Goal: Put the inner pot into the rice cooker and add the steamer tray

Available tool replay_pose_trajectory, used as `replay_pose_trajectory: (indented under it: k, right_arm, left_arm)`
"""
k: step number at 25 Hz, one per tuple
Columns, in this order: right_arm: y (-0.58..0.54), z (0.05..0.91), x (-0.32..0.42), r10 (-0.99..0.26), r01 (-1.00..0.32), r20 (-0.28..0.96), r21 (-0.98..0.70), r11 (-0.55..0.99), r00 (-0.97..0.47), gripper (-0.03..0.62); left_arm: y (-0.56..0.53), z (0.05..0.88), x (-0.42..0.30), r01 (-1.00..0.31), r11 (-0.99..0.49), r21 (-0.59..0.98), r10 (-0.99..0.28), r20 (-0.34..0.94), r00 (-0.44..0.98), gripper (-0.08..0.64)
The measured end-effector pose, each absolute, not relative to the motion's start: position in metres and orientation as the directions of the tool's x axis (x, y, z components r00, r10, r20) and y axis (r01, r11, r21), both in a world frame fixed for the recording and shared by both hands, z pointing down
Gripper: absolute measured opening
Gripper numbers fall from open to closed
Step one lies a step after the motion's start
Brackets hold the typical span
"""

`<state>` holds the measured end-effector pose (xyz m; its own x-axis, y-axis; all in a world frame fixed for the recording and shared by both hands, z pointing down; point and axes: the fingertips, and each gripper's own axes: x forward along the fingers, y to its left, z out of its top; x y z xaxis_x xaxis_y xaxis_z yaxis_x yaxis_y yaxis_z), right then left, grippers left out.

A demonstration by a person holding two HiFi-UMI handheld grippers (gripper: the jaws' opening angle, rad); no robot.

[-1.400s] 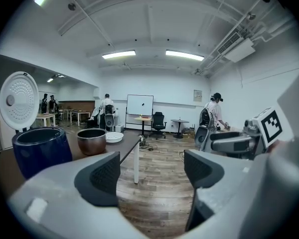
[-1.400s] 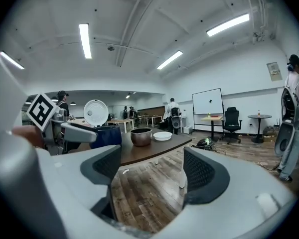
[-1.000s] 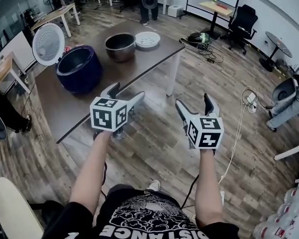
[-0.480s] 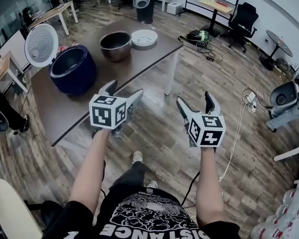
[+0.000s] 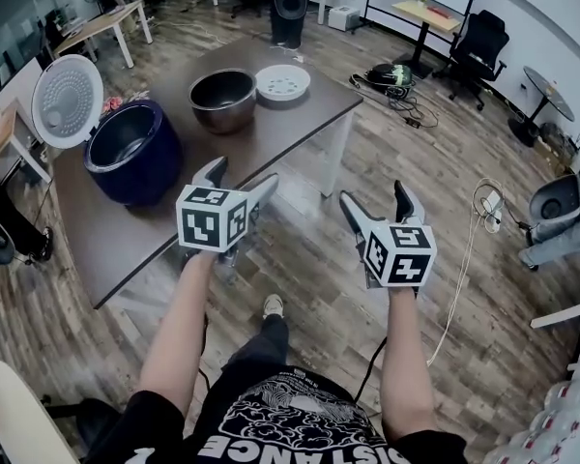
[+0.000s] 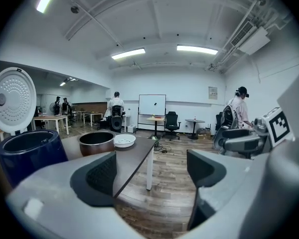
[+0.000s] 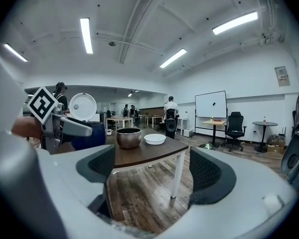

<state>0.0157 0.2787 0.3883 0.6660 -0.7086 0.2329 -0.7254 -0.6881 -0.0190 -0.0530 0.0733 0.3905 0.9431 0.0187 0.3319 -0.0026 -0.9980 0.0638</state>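
While the inner pot (image 5: pixel 222 98) sits on the table (image 5: pixel 304 114) between the steamer tray (image 5: pixel 282 81) and the open-lidded rice cooker (image 5: pixel 133 150), both grippers hover by the table's near edge. The left gripper (image 5: pixel 244 175) and right gripper (image 5: pixel 375 194) hold their jaws wide apart, grasping nothing.

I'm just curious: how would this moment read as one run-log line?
left gripper: open, empty | right gripper: open, empty | inner pot: on table, beside steamer tray | rice cooker: lid up
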Motion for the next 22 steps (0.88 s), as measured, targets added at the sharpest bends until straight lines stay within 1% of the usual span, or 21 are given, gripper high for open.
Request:
replay_pose_trajectory:
  k: [14, 22]
  right_arm:
    - [0.159, 0.382, 0.115, -0.737, -0.762, 0.264, -0.008, -0.647, 0.623, 0.445]
    - [0.082, 0.384, 0.153, -0.764, -0.791, 0.284, -0.027, -0.611, 0.580, 0.445]
  left_arm:
    - [-0.041, 0.394, 0.039, -0.045, -0.996, 0.072, -0.016, 0.358, 0.934, 0.445]
    - [-0.105, 0.398, 0.079, -0.077, -0.993, 0.087, -0.040, 0.367, 0.929, 0.445]
